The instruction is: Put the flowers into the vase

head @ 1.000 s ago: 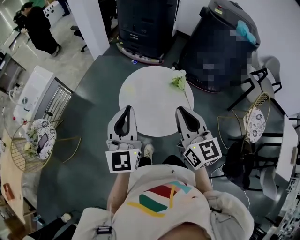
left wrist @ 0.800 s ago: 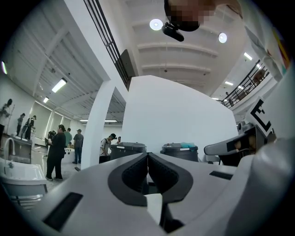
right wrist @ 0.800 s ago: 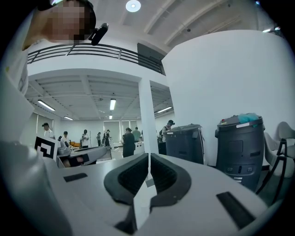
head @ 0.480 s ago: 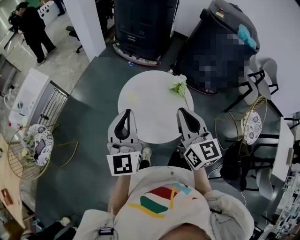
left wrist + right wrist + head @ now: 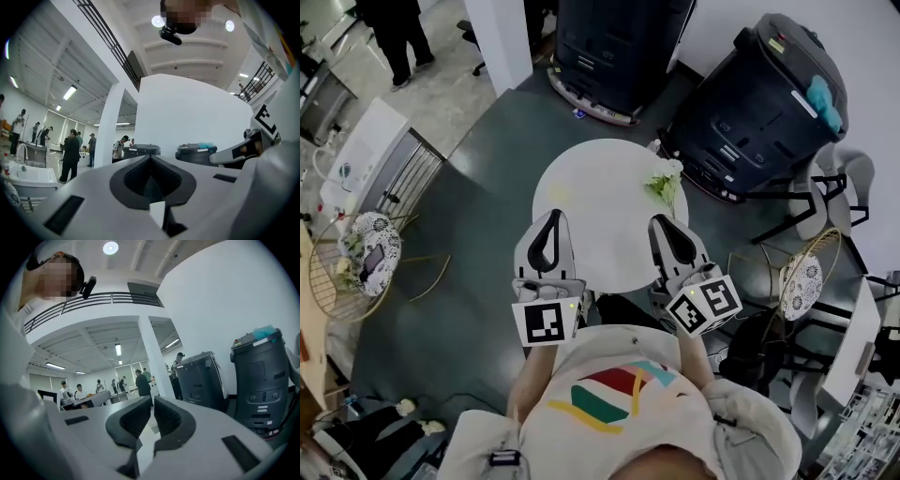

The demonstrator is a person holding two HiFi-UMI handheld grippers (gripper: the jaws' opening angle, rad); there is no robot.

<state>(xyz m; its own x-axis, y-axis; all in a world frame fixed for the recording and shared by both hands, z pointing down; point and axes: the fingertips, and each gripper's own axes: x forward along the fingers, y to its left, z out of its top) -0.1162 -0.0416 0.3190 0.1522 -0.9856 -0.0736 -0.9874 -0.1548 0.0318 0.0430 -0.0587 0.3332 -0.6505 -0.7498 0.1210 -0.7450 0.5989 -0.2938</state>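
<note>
Fingers of the left gripper (image 5: 551,217) meet at their tips with nothing between them, as the left gripper view (image 5: 151,158) shows. Those of the right gripper (image 5: 661,223) stand pressed almost together and likewise empty, as confirmed in the right gripper view (image 5: 153,402). Both grippers hover level over the near edge of the round white table (image 5: 591,183), at about 7 and 5 o'clock on its top.

The flowers (image 5: 664,180), a small pale spray with green leaves, lie flat at about 2 o'clock on the table, close to the rim and just beyond the right gripper at its 12 o'clock. The stem is too thin to trace clearly. No vase can be made out in any view.

By judgement, the spray is very light and soft: the blooms would crush and the stem would bend or slip under a hard pinch. The better hold is likely on the stem below the leaves, with the jaws opened first and closed gently, one finger on each side.

Beyond the table, at 12 and 2 o'clock, stand two dark machines (image 5: 769,103).
</note>
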